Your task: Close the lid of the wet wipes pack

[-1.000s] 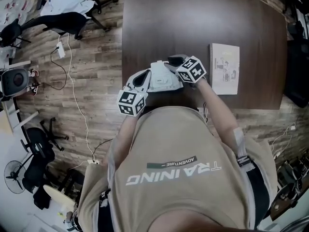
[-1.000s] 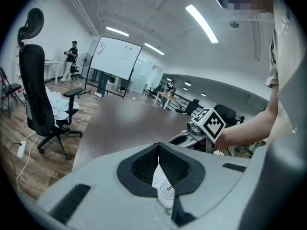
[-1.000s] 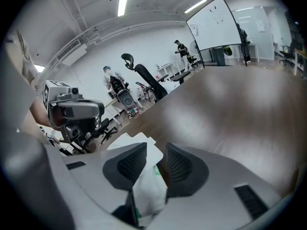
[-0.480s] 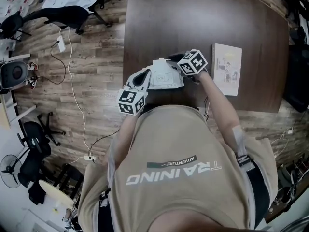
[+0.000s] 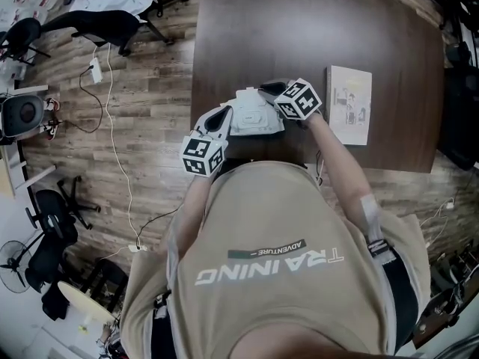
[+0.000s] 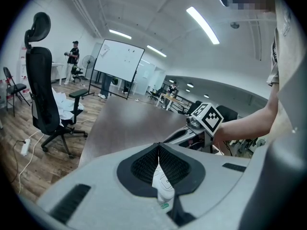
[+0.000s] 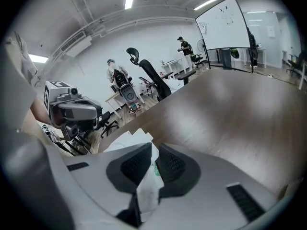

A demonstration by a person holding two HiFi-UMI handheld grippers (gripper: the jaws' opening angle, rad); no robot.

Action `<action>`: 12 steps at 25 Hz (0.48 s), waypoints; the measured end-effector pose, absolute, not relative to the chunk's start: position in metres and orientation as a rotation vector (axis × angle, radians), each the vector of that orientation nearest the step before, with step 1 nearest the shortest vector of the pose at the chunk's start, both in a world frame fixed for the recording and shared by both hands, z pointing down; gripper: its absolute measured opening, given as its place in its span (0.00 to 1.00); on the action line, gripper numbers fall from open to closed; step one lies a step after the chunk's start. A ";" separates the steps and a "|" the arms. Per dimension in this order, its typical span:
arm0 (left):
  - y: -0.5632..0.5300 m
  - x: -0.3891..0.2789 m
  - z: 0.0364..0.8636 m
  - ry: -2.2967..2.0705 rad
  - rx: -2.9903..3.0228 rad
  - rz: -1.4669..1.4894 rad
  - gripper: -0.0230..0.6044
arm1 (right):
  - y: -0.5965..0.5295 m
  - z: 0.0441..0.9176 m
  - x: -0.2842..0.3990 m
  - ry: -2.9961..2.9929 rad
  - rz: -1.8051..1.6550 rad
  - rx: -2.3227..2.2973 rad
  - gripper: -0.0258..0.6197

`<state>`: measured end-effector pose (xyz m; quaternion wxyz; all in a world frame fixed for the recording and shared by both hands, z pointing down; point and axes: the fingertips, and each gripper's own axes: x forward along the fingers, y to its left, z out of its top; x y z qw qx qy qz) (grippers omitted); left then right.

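Head view, nearest first: my operator's beige shirt fills the lower half of the frame. Just above it I count two hand-held grippers, one on each side of a single white wet wipes pack. The pack lies at the near edge of the dark table, centre of frame.

Left hand-held gripper: it comes at the pack's lower-left side. In its own view the left hand-held gripper has its two pads meeting at the tips, with the pack's white edge pinched between them lower down.

Right hand-held gripper: it sits at the pack's upper-right corner. In its own view the right hand-held gripper has its pads drawn in narrow on a white fold of the pack, which carries a small green mark.

I cannot tell from any view whether the lid is seated.

Further right on the table lies one booklet, apart from the pack.

Far field: one whiteboard and one black office chair at the left of the left gripper view. Wood-plank floor lies left of the table.
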<state>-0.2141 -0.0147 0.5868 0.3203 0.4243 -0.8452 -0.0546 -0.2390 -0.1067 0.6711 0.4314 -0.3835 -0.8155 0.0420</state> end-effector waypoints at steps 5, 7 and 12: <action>-0.013 -0.209 0.584 -2.225 1.133 -0.145 0.05 | -0.105 0.657 -0.236 -2.077 0.084 -0.951 0.11; -0.012 -0.208 0.582 -2.229 1.139 -0.146 0.05 | -0.104 0.652 -0.232 -2.090 0.061 -0.952 0.11; -0.008 -0.203 0.575 -2.249 1.146 -0.145 0.05 | -0.101 0.639 -0.219 -2.116 0.010 -0.971 0.10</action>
